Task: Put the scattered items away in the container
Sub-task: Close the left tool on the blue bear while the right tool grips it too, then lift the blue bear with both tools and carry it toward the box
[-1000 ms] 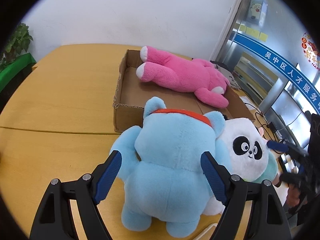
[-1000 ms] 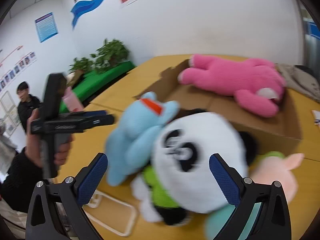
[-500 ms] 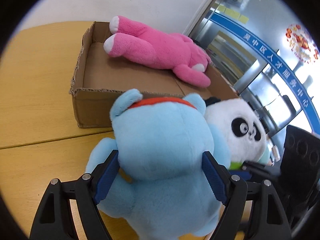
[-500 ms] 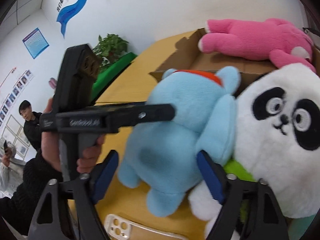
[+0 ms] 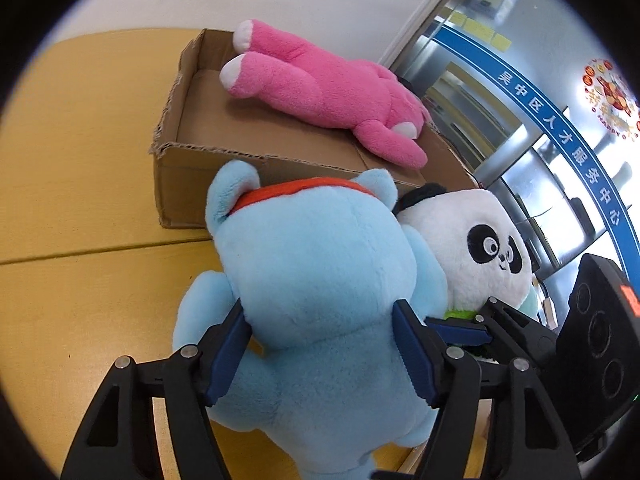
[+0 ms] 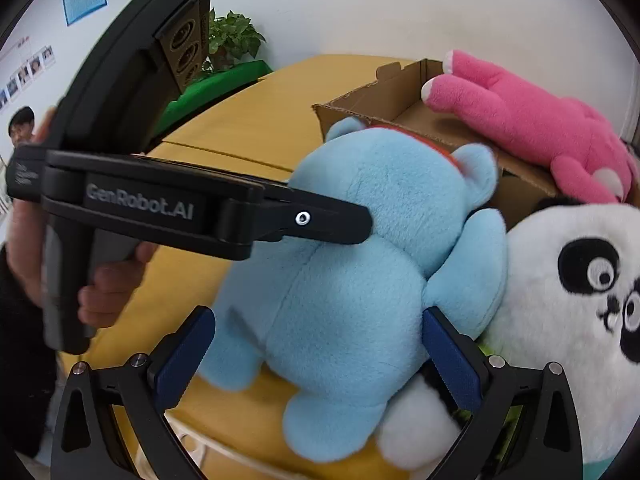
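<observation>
Since a second ago, I'm closing my left gripper onto the soft, light blue plush bear's squashy middle, pads seemingly pressing; my right gripper is opening wide around it.

Both wrist views look down closely, sharing the blue plush.

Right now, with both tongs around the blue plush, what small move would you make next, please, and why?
Probably finish closing the left tongs, whose jaws are closing on the blue plush: it stands outside the cardboard box, not yet lifted.
</observation>
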Tool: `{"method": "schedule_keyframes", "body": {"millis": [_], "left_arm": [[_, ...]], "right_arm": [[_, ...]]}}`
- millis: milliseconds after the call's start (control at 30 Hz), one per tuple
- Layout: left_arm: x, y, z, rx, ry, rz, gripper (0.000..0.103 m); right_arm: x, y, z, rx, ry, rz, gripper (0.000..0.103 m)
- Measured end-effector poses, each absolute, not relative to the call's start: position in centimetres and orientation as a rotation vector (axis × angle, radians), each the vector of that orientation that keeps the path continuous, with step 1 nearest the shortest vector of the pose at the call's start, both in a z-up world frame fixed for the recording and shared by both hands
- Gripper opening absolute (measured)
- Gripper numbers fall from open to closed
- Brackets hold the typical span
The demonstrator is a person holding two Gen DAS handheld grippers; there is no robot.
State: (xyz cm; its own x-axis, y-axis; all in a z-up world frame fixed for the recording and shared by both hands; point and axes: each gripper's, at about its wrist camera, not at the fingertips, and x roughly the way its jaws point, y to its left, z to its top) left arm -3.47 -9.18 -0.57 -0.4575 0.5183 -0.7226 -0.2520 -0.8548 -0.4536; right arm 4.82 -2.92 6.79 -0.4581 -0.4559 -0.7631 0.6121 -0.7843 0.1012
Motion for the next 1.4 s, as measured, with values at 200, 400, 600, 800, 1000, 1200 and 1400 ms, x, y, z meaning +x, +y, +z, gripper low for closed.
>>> {"method": "schedule_keyframes", "body": {"millis": [200, 400, 600, 800, 1000, 1200, 1400], "left_arm": [[-3.4, -9.3, -0.8, -1.309, -0.429, 2.334, 0.067], [-3.0, -9.3, -0.8, -1.308, -0.415, 2.34, 0.067], [-2.3, -9.9, -0.5, -1.309, -0.412, 2.337, 0.066], [-1.8, -10.9, -0.8, -1.309, -0.461, 2.34, 0.066], [-2.3, -11.0, -1.0, -1.305, -0.477, 2.337, 0.066], [-2.5, -11.8, -1.4, -1.293, -0.512, 2.32, 0.067], [-2.4, -12.5, -1.7, -1.295, -0.539, 2.323, 0.067]], "right_arm": [[3.5, -3.5, 6.3, 1.088, 0.242, -2.257, 0.103], [4.9, -3.2, 6.3, 1.065, 0.225, -2.269, 0.101], [5.8, -2.9, 6.8, 1.048, 0.178, -2.241, 0.1], [6.4, -3.5, 7.0, 1.028, 0.181, -2.226, 0.1], [6.0, -2.6, 7.5, 1.015, 0.169, -2.252, 0.099], [4.4, -1.1, 8.3, 1.043, 0.163, -2.282, 0.099], [3.6, -2.6, 7.3, 1.083, 0.191, -2.266, 0.103]]}}
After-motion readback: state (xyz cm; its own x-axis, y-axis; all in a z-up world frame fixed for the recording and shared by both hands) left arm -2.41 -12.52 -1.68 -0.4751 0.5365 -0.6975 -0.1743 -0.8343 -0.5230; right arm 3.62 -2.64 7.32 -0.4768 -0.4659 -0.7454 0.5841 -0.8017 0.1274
